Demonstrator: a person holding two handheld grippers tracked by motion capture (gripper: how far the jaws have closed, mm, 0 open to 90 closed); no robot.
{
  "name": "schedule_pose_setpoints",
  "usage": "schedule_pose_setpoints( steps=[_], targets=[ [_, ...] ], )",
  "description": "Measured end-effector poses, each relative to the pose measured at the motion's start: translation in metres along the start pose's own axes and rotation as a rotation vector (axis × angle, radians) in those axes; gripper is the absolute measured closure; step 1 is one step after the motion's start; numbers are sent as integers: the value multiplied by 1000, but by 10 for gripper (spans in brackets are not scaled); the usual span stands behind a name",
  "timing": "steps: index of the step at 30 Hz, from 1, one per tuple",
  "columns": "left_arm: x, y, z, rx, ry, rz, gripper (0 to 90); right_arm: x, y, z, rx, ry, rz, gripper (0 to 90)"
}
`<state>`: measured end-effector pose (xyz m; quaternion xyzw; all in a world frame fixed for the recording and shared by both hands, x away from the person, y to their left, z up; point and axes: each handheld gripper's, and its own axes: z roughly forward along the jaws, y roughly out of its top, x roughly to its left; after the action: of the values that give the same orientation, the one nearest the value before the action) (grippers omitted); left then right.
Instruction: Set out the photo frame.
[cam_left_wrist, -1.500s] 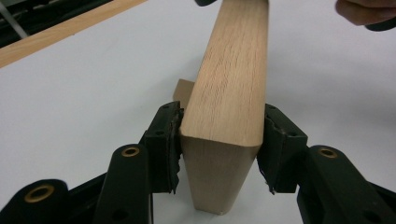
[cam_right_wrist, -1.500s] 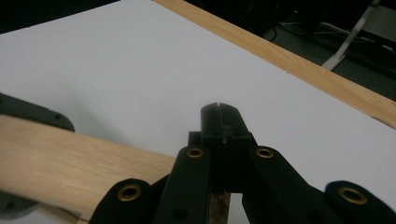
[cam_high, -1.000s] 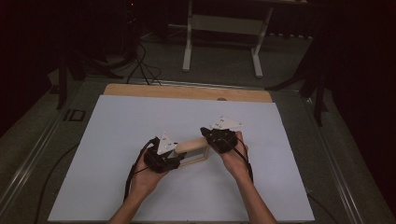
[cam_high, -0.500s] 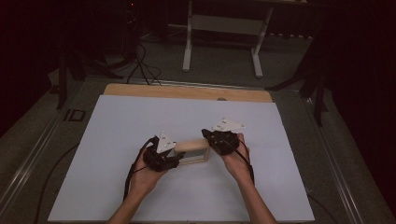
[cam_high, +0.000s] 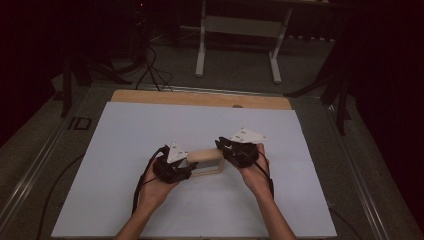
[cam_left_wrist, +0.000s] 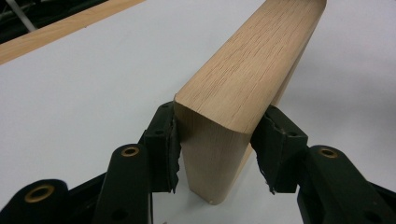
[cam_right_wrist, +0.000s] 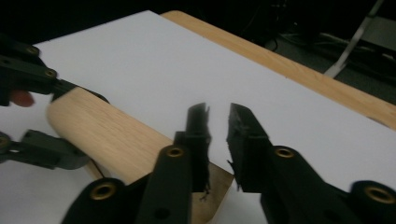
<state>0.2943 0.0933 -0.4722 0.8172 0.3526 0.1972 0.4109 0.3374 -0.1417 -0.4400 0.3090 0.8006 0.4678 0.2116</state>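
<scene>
A light wooden piece (cam_high: 204, 161) with a rounded top lies on the white sheet between my two hands. My left gripper (cam_high: 186, 163) is shut on its left end; in the left gripper view both pads (cam_left_wrist: 164, 140) press the sides of the wood (cam_left_wrist: 252, 60). My right gripper (cam_high: 223, 151) is at the other end. Its jaws have just been opening, and in the right gripper view they (cam_right_wrist: 218, 119) stand slightly apart with nothing between them, above the near end of the wood (cam_right_wrist: 116, 135). The left gripper's fingers (cam_right_wrist: 46, 149) clamp the far end there.
The white sheet (cam_high: 150, 125) covers most of the table, with a wooden strip (cam_high: 200, 98) bare along the far edge. A white metal stand (cam_high: 240, 25) and dark cables (cam_high: 150, 70) are on the floor beyond. A cable (cam_high: 140, 185) trails from the left gripper.
</scene>
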Motion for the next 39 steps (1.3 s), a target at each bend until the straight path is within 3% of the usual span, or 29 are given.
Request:
schedule_pose_setpoints(
  steps=[8,13,18,27,39],
  targets=[
    [0,0,0,0,-2,-6,534,1,-4,-12,-19,73,-12,502],
    [1,-1,1,9,2,-18,524,-1,-11,-14,-22,87,0,426],
    [1,-2,1,11,0,-21,520,-4,-18,-12,-7,132,9,362],
    [4,-3,-2,10,-3,-33,523,-4,-25,1,41,177,6,294],
    [5,-2,-4,8,-9,-26,567,-6,-32,8,51,213,11,285]
  ],
)
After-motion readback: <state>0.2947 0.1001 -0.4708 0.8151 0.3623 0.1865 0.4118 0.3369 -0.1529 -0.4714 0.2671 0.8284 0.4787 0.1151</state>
